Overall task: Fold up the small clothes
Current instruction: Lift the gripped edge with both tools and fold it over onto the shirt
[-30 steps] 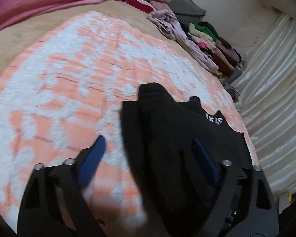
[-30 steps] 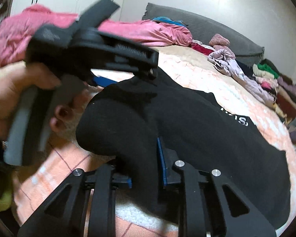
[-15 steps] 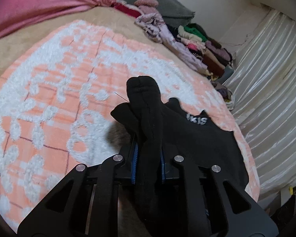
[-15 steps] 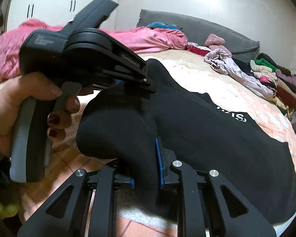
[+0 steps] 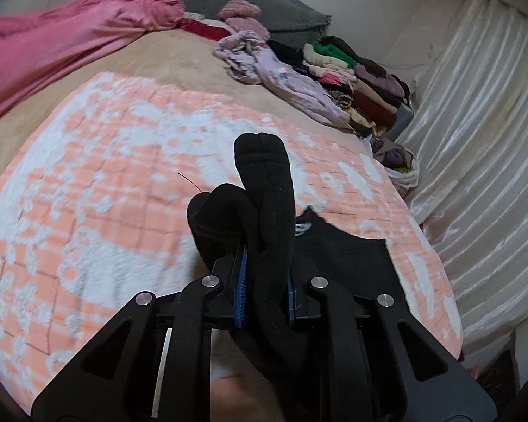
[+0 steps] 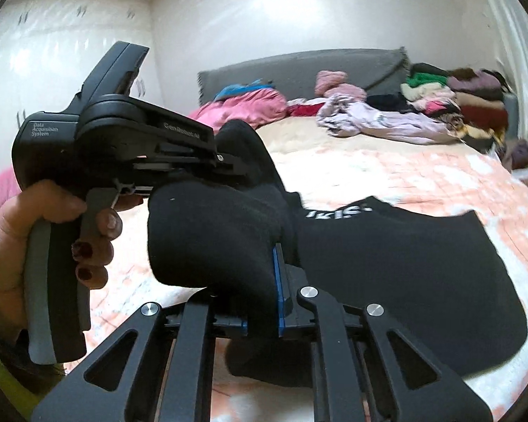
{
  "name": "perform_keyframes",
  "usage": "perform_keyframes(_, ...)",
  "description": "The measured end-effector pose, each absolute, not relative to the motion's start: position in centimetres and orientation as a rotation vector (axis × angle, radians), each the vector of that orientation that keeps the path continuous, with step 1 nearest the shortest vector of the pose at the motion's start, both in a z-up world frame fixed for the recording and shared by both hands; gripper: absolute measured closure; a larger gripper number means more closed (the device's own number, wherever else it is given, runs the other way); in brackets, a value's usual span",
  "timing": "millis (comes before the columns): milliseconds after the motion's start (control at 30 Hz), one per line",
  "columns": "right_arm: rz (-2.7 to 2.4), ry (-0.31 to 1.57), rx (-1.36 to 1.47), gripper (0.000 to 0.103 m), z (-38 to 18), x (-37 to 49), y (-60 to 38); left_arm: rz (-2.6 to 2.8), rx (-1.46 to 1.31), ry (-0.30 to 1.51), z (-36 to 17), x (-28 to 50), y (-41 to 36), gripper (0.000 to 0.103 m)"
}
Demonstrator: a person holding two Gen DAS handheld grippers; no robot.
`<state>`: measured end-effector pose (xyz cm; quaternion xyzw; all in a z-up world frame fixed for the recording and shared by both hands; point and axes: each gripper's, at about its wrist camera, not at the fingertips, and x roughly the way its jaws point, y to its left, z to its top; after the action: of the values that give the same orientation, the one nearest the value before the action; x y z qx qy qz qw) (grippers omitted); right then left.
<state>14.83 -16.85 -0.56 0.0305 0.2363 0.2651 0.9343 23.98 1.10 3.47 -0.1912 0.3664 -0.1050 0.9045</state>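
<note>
Left-wrist view: the black garment (image 5: 264, 211) is pinched in the left gripper (image 5: 264, 292), a bunched fold standing up past the blue pads (image 5: 241, 290) while the rest trails down onto the peach-and-white blanket (image 5: 88, 193) near the bed's right edge. The right gripper (image 6: 262, 302) is likewise clamped on a thick roll of the same cloth; its jaws have just been closing on it. To do the fold well, I judge both grips should travel level and together, carrying the held edge over the part lying flat until edges meet, then let go only once the cloth rests smooth. Only the right-wrist view shows the person's hand (image 6: 24, 246) squeezing the left gripper's handle, and the white lettering (image 6: 338, 211) clearly. Only the left-wrist view shows the curtain (image 5: 475, 140) beyond the bed's right edge.
</note>
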Motion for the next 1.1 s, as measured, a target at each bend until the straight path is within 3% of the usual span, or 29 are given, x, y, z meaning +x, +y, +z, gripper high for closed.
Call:
perform_keyframes(367, 0.465, 0.500, 0.227, 0.096, -1.0, 14.2, -25.5, -0.276, -0.263, 0.803, 5.0, 25.8, -9.1, 0.093)
perform_keyframes(933, 0.374, 0.561, 0.327, 0.096, -3.6, 14.9, -32.5, -0.288, -0.139, 0.903, 2.1, 28.7, -18.9, 0.092)
perform_keyframes(1033, 0.360, 0.585, 0.340, 0.096, -4.3, 15.1, -32.9, -0.301, -0.130, 0.913, 1.3, 29.1, -20.0, 0.087)
perform_keyframes(1100, 0.354, 0.602, 0.345, 0.096, -4.7, 15.4, -33.1, -0.322, -0.147, 0.912, 0.8, 29.3, -20.2, 0.069)
